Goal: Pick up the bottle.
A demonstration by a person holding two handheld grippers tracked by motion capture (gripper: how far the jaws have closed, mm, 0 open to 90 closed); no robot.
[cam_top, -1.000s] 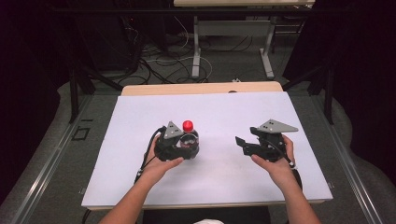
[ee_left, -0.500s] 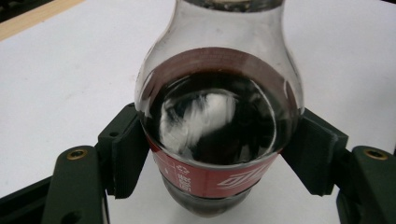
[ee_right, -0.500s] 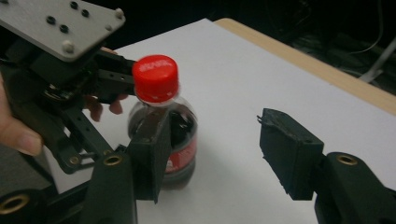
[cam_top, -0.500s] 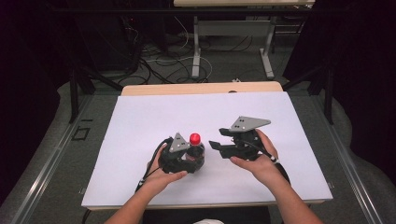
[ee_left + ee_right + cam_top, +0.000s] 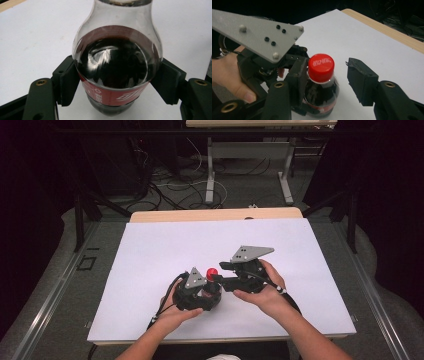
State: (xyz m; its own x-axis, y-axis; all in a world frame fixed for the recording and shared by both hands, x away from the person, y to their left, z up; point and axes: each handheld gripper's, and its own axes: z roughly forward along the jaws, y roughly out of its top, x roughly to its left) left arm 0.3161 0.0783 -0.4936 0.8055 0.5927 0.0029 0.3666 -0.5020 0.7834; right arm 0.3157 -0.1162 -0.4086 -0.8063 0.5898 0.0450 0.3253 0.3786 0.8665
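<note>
Lighting's pretty uneven here. From the high view the white desk (image 5: 150,270) is lit bright from above and nearly washes out, while the room around it drops into near black. Everything there is soft and a bit low-res. In the left gripper view the bottle (image 5: 117,62) sits so close it's slightly fuzzy, with white glare streaks on the dark glass-like curve. In the right gripper view the red cap (image 5: 321,64) is sharp enough, and the background goes dark and blurry.
</note>
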